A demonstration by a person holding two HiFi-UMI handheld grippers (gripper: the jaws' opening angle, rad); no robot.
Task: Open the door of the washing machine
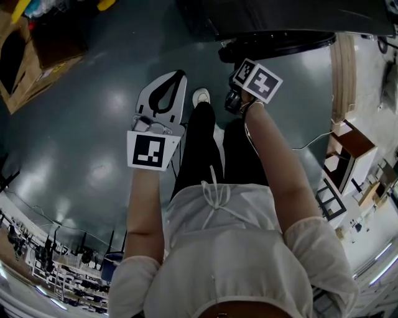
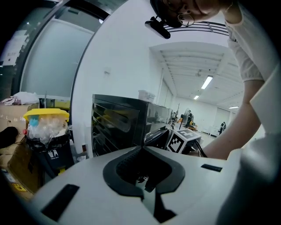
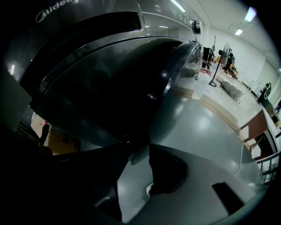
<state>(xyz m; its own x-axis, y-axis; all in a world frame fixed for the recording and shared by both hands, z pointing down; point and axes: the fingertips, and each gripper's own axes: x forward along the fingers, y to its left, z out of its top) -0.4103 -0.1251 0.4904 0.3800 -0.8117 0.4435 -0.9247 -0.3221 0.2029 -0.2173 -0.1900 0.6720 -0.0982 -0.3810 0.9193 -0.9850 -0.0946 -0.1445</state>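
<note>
The dark washing machine [image 1: 280,15] stands at the top of the head view, its round door [image 1: 277,43] swung a little off the front. My right gripper [image 1: 235,62] reaches steeply down to the door's left edge. In the right gripper view the curved dark door [image 3: 114,88] fills the picture, and the right gripper [image 3: 138,151] is shut on its rim, which shows pale between the tips. My left gripper [image 1: 180,74] hangs over the floor to the left, apart from the machine. Its jaws meet at the tips [image 2: 141,147] with nothing between them.
A bin with a yellow lid [image 2: 46,132] stands left of the machine [image 2: 116,125]. A cardboard box [image 1: 25,62] lies at the upper left. A brown cabinet [image 1: 348,152] and a white cable [image 1: 314,143] are at the right. The person's white shoe [image 1: 201,96] rests on the grey floor.
</note>
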